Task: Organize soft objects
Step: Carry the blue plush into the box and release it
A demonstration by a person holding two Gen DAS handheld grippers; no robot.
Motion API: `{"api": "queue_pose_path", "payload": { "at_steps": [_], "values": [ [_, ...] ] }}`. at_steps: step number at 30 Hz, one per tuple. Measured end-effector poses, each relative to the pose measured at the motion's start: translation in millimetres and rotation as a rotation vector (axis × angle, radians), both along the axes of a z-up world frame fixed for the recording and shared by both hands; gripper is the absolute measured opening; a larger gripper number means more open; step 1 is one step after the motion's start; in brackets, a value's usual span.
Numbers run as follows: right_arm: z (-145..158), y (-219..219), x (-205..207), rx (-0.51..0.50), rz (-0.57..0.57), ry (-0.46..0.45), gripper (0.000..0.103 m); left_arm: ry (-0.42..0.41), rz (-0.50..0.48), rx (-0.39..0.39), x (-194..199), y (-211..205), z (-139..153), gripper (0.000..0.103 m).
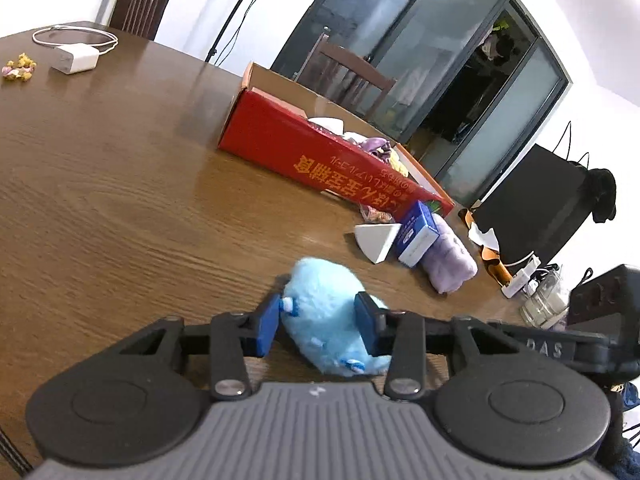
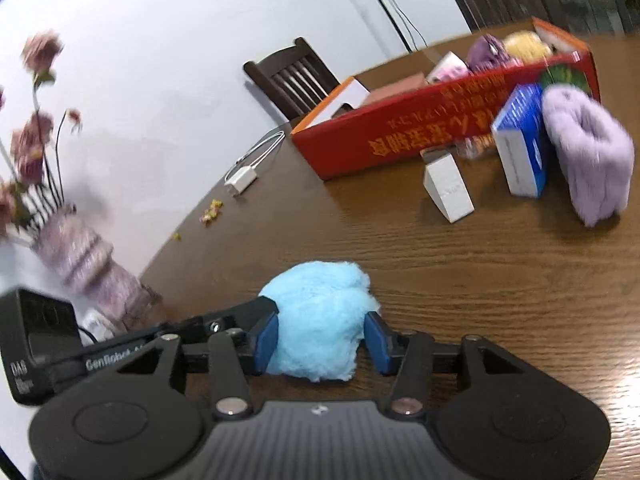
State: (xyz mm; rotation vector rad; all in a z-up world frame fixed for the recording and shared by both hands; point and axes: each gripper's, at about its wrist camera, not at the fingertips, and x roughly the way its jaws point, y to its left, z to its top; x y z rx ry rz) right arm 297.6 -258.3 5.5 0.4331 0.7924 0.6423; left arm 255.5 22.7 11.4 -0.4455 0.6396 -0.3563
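Both grippers, left [image 1: 320,322] and right [image 2: 322,338], clamped across blue plush toy [image 1: 326,320]; light, squashy, best pinched mid-body, bound for red box [image 1: 320,156]

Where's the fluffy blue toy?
The fluffy blue toy sits on the wooden table, squeezed between both claws, left claw and right claw.

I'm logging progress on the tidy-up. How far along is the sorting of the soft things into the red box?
Done: purple and yellow soft items already sit in the red box. In hand: the blue plush sits between the pads of both the left hand-held gripper and right hand-held gripper. Left: the lilac plush is outside, beside the box.
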Motion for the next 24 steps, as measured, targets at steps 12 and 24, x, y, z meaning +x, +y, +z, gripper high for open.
{"api": "queue_pose_path", "payload": {
  "at_steps": [12,24],
  "values": [
    [68.6,8.9,60.7,-0.031,-0.014,-0.180,0.039,-0.214,-0.048,0.091,82.1,-10.8,81.6,0.037],
    [91.6,16.5,214.9,-0.095,-0.003,-0.193,0.038,-0.059,0.038,0.181,228.8,-28.4,69.8,0.039]
  ]
}}
